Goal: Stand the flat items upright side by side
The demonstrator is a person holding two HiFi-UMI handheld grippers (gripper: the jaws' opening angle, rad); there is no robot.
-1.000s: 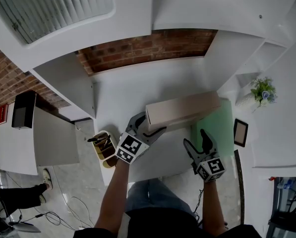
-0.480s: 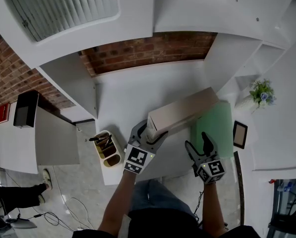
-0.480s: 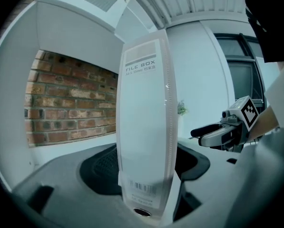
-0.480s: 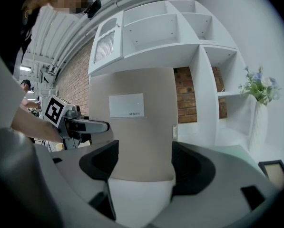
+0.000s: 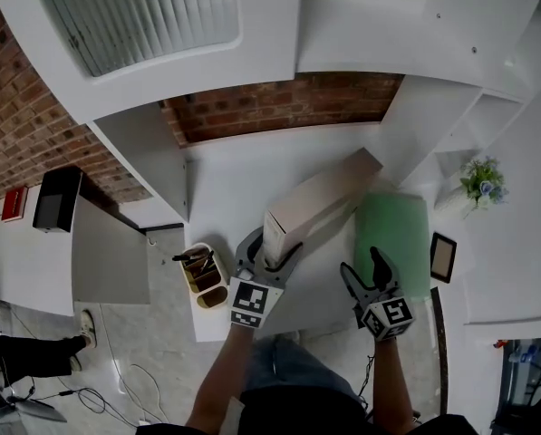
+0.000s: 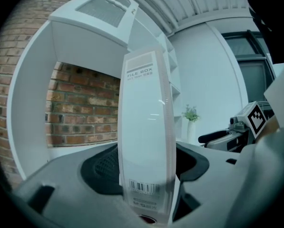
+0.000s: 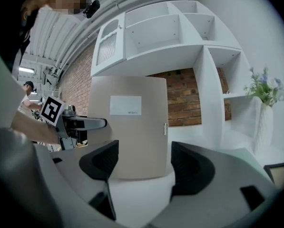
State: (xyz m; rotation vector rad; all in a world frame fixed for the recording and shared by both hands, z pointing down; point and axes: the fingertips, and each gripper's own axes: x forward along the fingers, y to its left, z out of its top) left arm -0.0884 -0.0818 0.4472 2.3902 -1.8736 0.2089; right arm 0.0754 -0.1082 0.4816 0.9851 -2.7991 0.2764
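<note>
Closing on the upright box (image 5: 317, 199), the left gripper (image 5: 270, 248) pinches its near end; at four o'clock the right gripper (image 5: 362, 265) gapes wide, empty.

Office-style nook, from where I work. White shelf unit (image 7: 180, 37) with open cubbies and louvred door (image 5: 143, 12) stands against brick wall (image 5: 279, 107). White worktop (image 5: 243, 175) set into shelf unit. Labelled file box (image 6: 144, 127) in my jaws, in front of shelf unit. Pen holder (image 5: 202, 275) off its left end. Potted plant (image 5: 483, 179) and picture frame (image 5: 443, 256) on its right side.
</note>
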